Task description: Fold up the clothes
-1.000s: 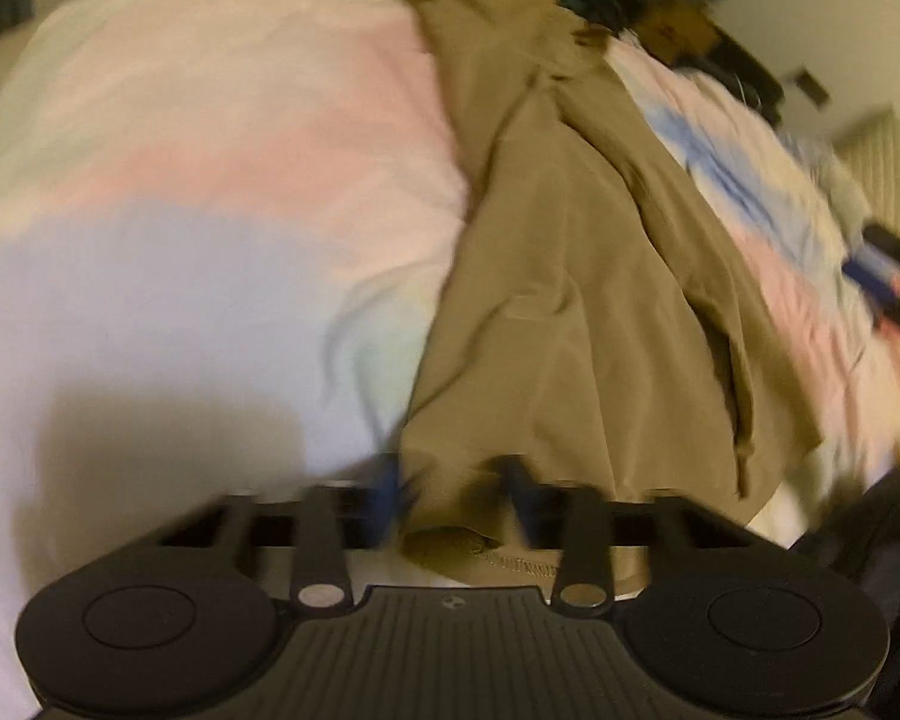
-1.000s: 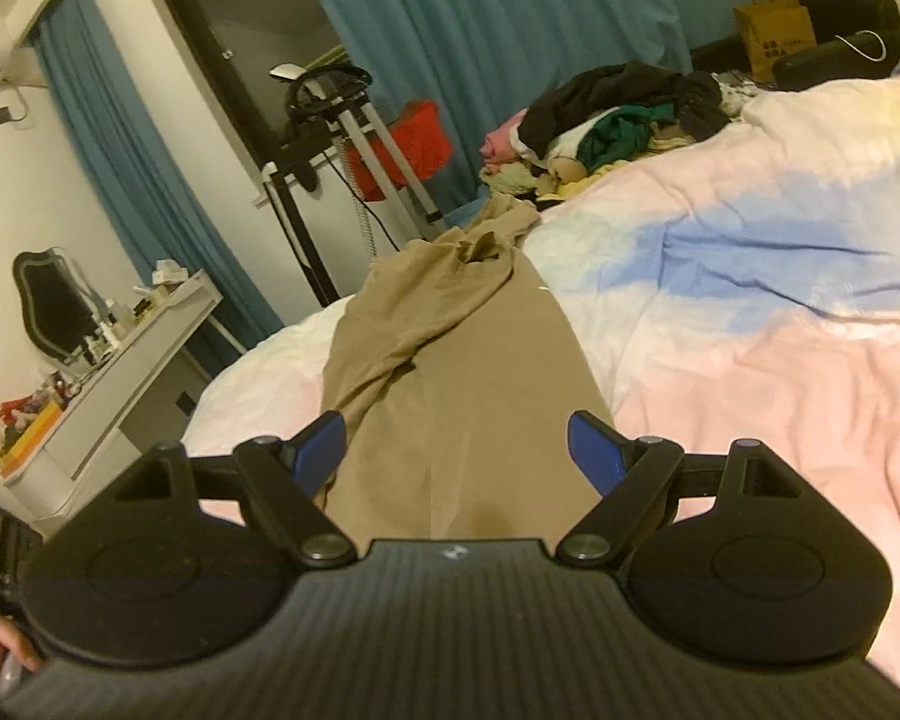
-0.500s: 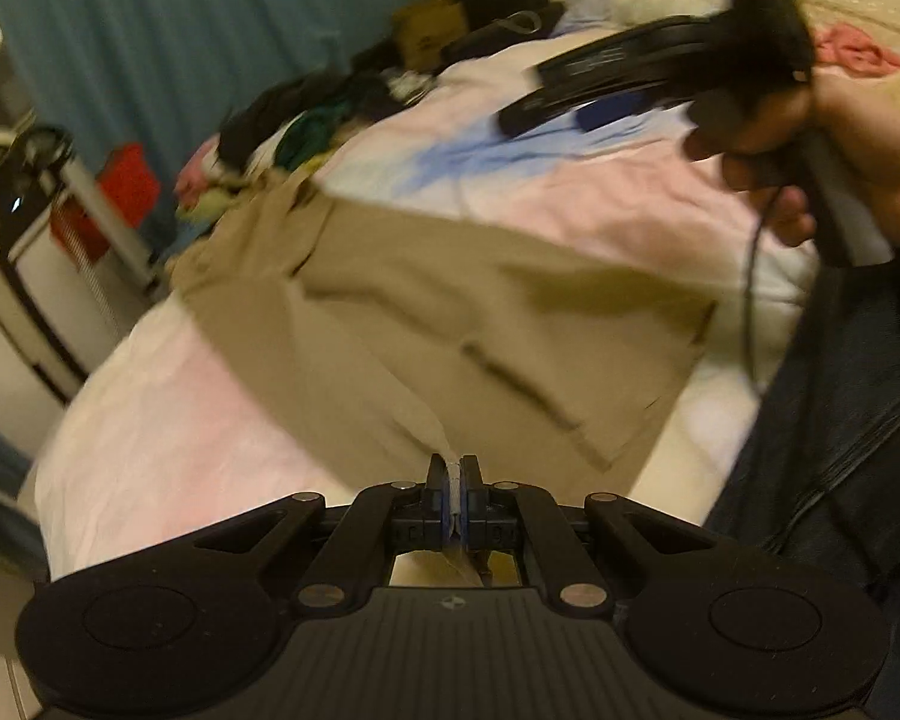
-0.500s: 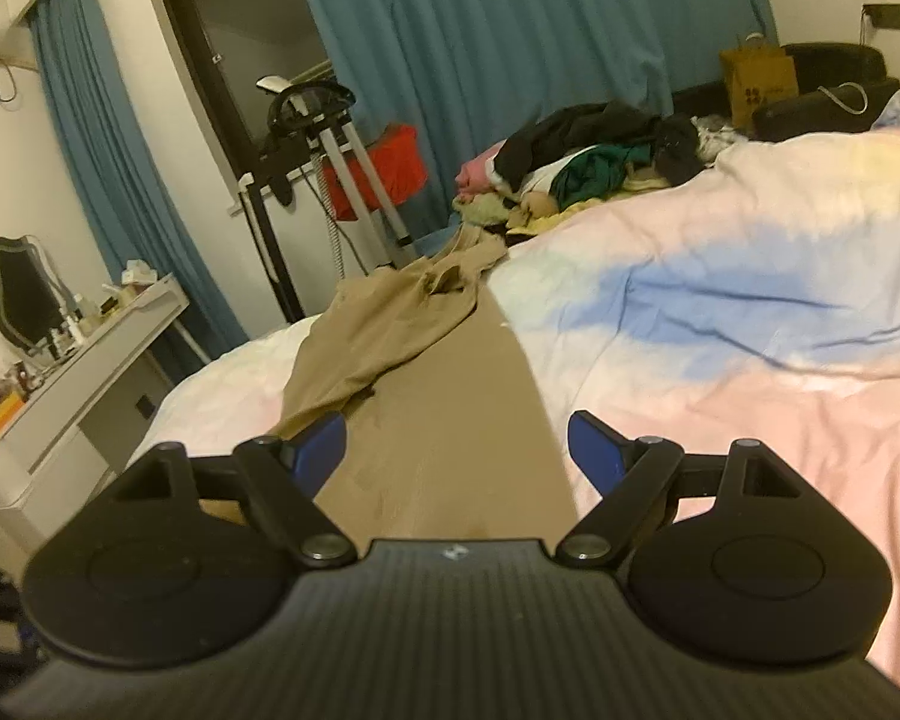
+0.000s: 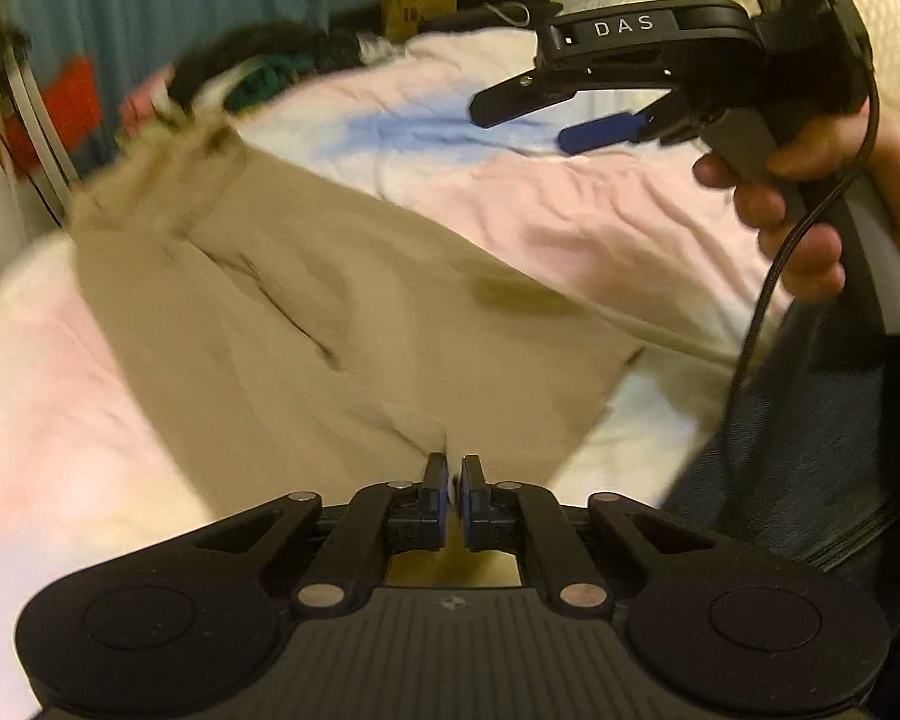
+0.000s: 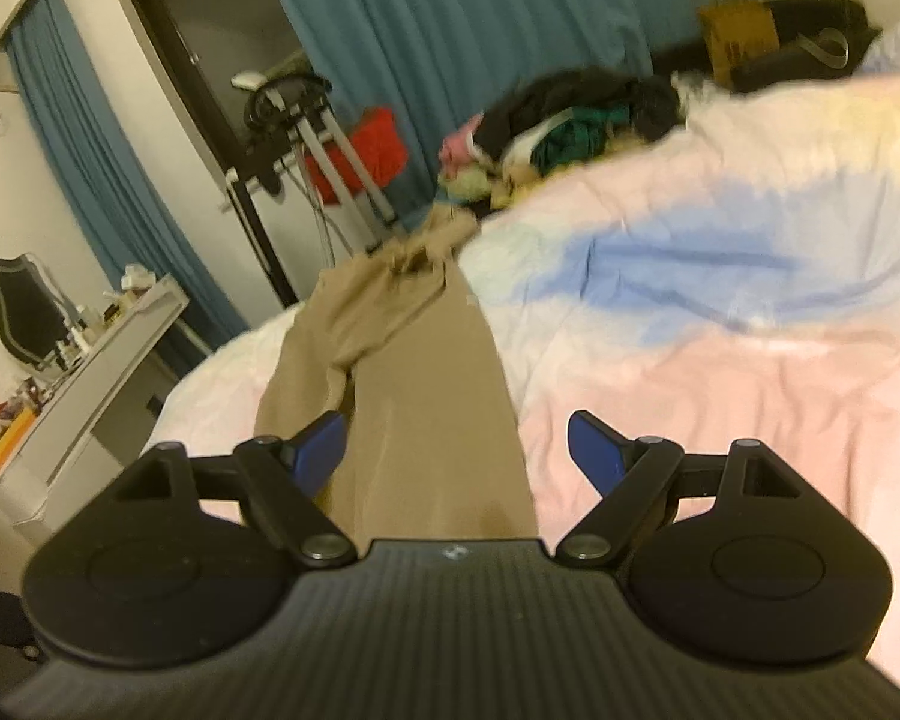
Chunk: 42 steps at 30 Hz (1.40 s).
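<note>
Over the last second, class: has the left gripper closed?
Yes. The left gripper was open beside the trousers' edge; now its fingers pinch that edge shut, lifting it off the duvet.

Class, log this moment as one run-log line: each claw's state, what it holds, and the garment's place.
left claw: shut on tan trousers | right claw: open, holding nothing | trousers: lying on pastel duvet

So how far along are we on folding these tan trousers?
Early. The tan trousers lie stretched along the bed, no fold visible yet. The left gripper is shut on their near edge; the right gripper is open above them, holding nothing. Folding them and the clothes pile remain.
</note>
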Motion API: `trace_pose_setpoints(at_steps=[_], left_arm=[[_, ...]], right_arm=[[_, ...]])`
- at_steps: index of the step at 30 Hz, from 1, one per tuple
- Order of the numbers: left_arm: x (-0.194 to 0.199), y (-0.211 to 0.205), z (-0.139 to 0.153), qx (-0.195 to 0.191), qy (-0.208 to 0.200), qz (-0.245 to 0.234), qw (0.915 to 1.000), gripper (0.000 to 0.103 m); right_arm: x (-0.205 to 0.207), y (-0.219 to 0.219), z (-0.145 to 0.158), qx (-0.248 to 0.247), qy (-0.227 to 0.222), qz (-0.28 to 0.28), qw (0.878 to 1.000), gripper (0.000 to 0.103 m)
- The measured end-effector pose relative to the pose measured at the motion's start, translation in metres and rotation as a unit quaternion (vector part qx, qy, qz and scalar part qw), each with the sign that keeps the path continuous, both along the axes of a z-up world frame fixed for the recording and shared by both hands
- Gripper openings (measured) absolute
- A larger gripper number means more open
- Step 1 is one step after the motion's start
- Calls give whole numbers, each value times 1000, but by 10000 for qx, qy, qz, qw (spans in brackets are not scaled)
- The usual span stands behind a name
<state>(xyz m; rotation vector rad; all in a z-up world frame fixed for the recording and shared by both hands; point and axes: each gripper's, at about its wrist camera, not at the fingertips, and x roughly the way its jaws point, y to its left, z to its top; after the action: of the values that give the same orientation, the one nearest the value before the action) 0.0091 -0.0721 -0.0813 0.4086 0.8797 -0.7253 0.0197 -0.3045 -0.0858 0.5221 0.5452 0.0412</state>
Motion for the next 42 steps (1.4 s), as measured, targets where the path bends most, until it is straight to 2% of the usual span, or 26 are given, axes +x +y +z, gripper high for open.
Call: trace_pose_setpoints(at_steps=[2, 3, 5, 6, 7, 8, 10, 14, 17, 20, 21, 23, 25, 26, 27, 29, 32, 35, 36, 38, 40, 42], left_arm=[[9, 1, -11, -286, 586, 103, 9978, 29], [14, 4, -13, -424, 785, 230, 9957, 35], [23, 16, -15, -757, 1143, 498, 9893, 58], [27, 25, -14, -958, 1307, 636, 9847, 65], [33, 35, -14, -1201, 1470, 841, 9782, 76], [40, 50, -13, -1518, 1630, 1120, 9684, 81], [50, 77, -11, -1988, 1828, 1598, 9495, 83], [63, 135, -13, -2679, 1871, 2849, 9011, 84], [69, 156, -25, -2715, 2059, 3499, 8726, 84], [74, 159, -43, -2468, 2348, 3830, 8587, 84], [75, 158, -48, -2366, 2441, 3868, 8572, 84], [76, 149, -55, -2259, 2598, 3766, 8600, 78], [73, 142, -52, -2081, 2497, 3686, 8709, 73], [73, 141, -51, -2070, 2508, 3627, 8733, 67], [74, 143, -51, -2153, 2568, 3573, 8718, 63], [71, 145, -50, -2306, 2637, 3527, 8677, 40], [67, 147, -48, -2482, 2655, 3461, 8650, 28], [65, 141, -51, -2401, 2716, 3408, 8675, 32], [65, 140, -52, -2372, 2736, 3390, 8683, 36], [64, 136, -55, -2314, 2777, 3354, 8700, 56], [63, 132, -57, -2255, 2818, 3319, 8715, 61], [62, 129, -58, -2205, 2839, 3289, 8732, 60]], right_arm=[[5, -3, -11, 311, 258, 151, 9991, 83], [8, -5, -18, 518, 397, 208, 9977, 83], [12, -12, -32, 974, 674, 249, 9926, 82], [13, -15, -39, 1155, 794, 213, 9899, 82], [13, -18, -45, 1292, 904, 145, 9874, 82], [12, -21, -49, 1393, 1006, 52, 9851, 83], [12, -25, -59, 1595, 1189, -93, 9800, 84], [13, -26, -72, 1955, 1432, -181, 9700, 84], [15, -27, -79, 1944, 1580, -327, 9676, 83], [20, -32, -93, 2064, 1871, -515, 9590, 83], [21, -34, -97, 2122, 1960, -563, 9557, 82], [23, -34, -102, 2208, 2067, -556, 9515, 83], [22, -33, -103, 2308, 2112, -450, 9487, 84], [21, -32, -103, 2363, 2131, -392, 9472, 84], [20, -32, -103, 2417, 2149, -334, 9456, 84], [17, -28, -102, 2587, 2155, -159, 9415, 82], [13, -19, -99, 2750, 2082, 135, 9385, 80], [9, -11, -93, 2633, 2013, 232, 9432, 80], [8, -10, -92, 2600, 2021, 228, 9440, 80], [6, -7, -92, 2509, 2058, 232, 9456, 79], [9, -1, -91, 2122, 2233, 224, 9511, 77], [12, 14, -86, 1474, 2405, 342, 9588, 76]])
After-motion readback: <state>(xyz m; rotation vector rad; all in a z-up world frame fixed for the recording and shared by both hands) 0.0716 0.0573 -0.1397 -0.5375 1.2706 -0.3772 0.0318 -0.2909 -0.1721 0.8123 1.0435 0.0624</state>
